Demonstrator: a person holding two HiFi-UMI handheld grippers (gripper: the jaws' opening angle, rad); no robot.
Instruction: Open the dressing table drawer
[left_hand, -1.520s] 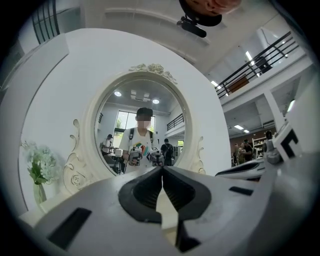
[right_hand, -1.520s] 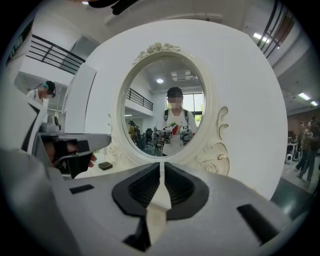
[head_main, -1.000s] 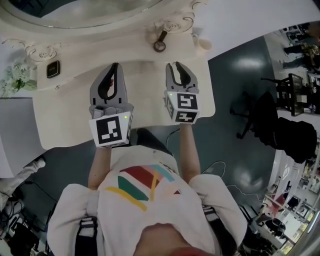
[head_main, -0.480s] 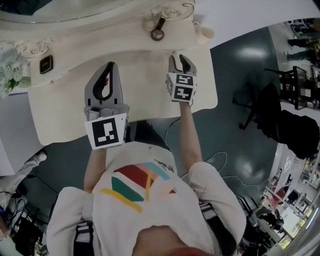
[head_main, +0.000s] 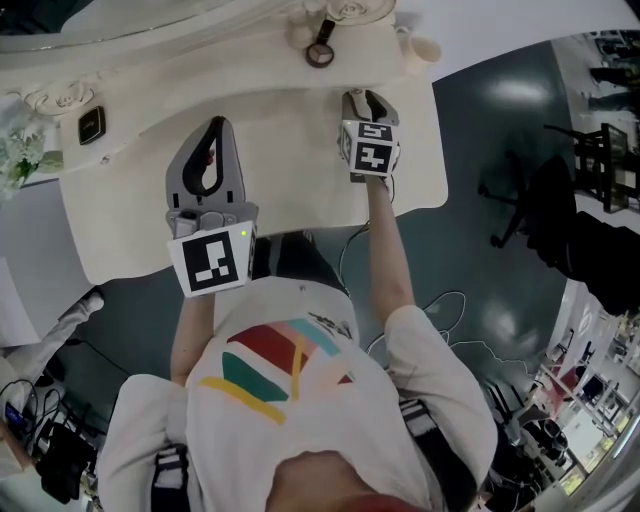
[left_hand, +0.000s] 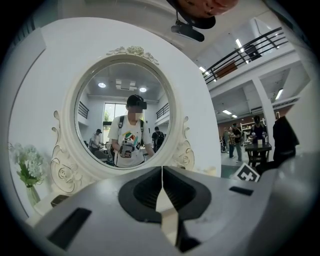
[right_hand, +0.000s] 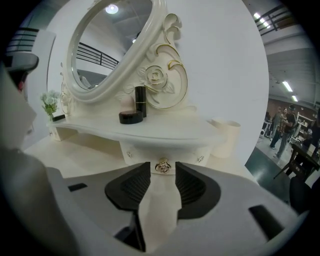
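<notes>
Two tongs. Right tongs: just been opening, spread wide, tips framing gold knob of drawer under raised shelf, untouched; presumably aligned for pulling. Left tongs: closed, empty, idle above desk.

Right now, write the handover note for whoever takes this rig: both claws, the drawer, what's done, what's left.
Left claw: shut, empty, over the dressing table, facing the mirror.
Right claw: open, its jaws have just been opening. It is lined up on the gold knob of the drawer, pads not pressing it.
Done: the approach only; the drawer looks closed.
Left: close on the knob, then pull the drawer out.
</notes>
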